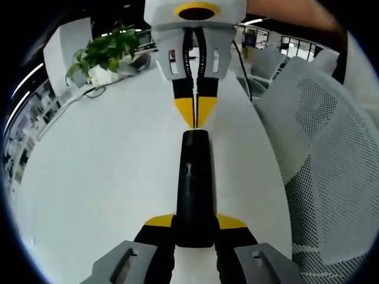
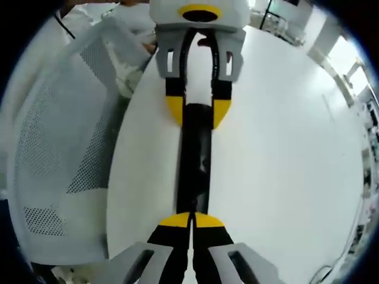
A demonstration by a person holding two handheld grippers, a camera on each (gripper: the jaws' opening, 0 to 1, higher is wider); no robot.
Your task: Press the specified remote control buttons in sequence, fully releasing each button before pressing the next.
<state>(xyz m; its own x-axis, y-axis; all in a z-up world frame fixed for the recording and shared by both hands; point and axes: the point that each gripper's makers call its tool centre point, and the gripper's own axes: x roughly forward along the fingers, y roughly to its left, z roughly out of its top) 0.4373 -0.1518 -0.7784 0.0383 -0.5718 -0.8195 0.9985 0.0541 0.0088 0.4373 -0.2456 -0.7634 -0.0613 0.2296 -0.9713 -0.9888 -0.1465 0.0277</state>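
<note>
Left gripper view looks along the left gripper, whose yellow-tipped jaws rise from the bottom and clamp the near end of a black remote control from both sides. The remote runs straight away from the camera above a white table. At its far end the right gripper comes down from the top, its two yellow tips pressed together with no gap between them, touching the remote's end. A potted plant stands at the far left of the table, and a white mesh chair sits beside the table's right edge. Right gripper view shows the same grip from the other side: the right gripper at the bottom with its jaws closed tip to tip, empty, against the remote control, while the left gripper at the top grasps the remote's other end between its yellow pads; the mesh chair lies to the left
</note>
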